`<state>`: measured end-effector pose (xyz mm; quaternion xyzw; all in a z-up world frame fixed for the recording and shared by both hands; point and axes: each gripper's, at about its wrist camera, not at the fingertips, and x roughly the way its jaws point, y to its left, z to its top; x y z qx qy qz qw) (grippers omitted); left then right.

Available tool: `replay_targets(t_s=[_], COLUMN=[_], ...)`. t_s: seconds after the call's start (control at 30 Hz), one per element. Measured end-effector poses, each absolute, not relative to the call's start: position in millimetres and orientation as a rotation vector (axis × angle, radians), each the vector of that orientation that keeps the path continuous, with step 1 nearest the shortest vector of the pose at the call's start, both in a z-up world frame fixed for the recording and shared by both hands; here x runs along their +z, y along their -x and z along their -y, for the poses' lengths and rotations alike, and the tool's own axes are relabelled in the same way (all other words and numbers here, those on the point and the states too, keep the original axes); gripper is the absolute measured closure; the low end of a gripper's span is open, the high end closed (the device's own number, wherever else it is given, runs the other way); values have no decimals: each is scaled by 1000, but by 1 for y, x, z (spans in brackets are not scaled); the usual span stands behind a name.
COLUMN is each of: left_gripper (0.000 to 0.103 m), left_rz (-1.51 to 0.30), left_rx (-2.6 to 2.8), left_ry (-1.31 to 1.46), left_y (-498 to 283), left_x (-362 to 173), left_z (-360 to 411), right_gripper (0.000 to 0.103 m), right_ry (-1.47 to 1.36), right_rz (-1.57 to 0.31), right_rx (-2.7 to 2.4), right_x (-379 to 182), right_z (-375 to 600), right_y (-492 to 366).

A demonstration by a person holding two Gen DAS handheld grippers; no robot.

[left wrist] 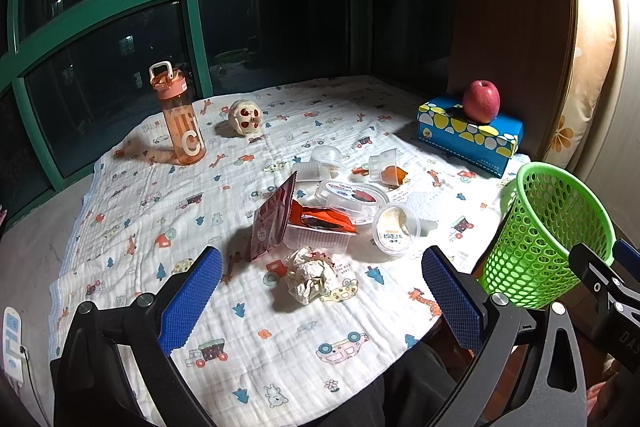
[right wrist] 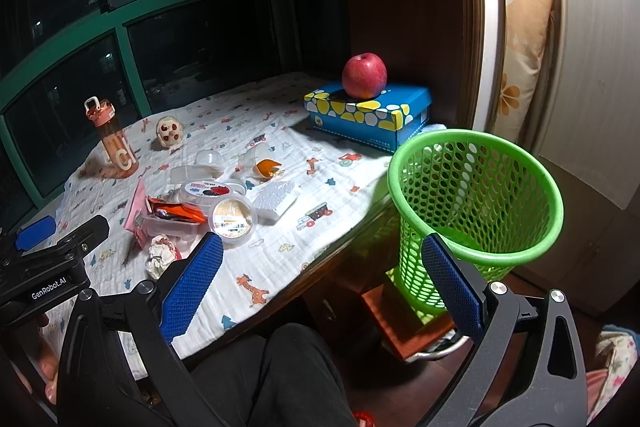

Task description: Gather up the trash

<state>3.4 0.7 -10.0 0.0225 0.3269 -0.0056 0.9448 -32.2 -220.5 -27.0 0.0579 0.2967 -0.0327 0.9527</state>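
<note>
Trash lies in a pile on the cloth-covered table (left wrist: pixel 120 247): a crumpled paper ball (left wrist: pixel 310 273), a clear tray with an orange wrapper (left wrist: pixel 320 225), a pink packet (left wrist: pixel 272 223), round lidded tubs (left wrist: pixel 396 227), small clear cups (left wrist: pixel 320 163) and a white foam block (right wrist: pixel 276 201). A green mesh basket (right wrist: pixel 476 195) stands beside the table's right edge. My left gripper (left wrist: pixel 320 301) is open and empty, just in front of the paper ball. My right gripper (right wrist: pixel 320 285) is open and empty, above the table edge left of the basket.
An orange water bottle (left wrist: pixel 180 119) and a small skull-like toy (left wrist: pixel 245 117) stand at the back left. A red apple (left wrist: pixel 481 101) sits on a blue tissue box (left wrist: pixel 468 135) at the back right. Green-framed windows run behind the table. A person's dark-clad legs (right wrist: pixel 288 379) are below.
</note>
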Motion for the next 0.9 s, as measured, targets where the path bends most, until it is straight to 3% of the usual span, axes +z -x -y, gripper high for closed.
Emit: replay_targets(t_s=[0.9], left_gripper=[6], left_rz=[-697], left_rx=[2], left_ry=[-35], left_y=[-13], left_x=[-16], left_z=[-4], right_gripper=[5], right_ry=[-115], right_rz=[-631], right_rx=[-61], right_x=[-35], right_z=[219], right_y=[23])
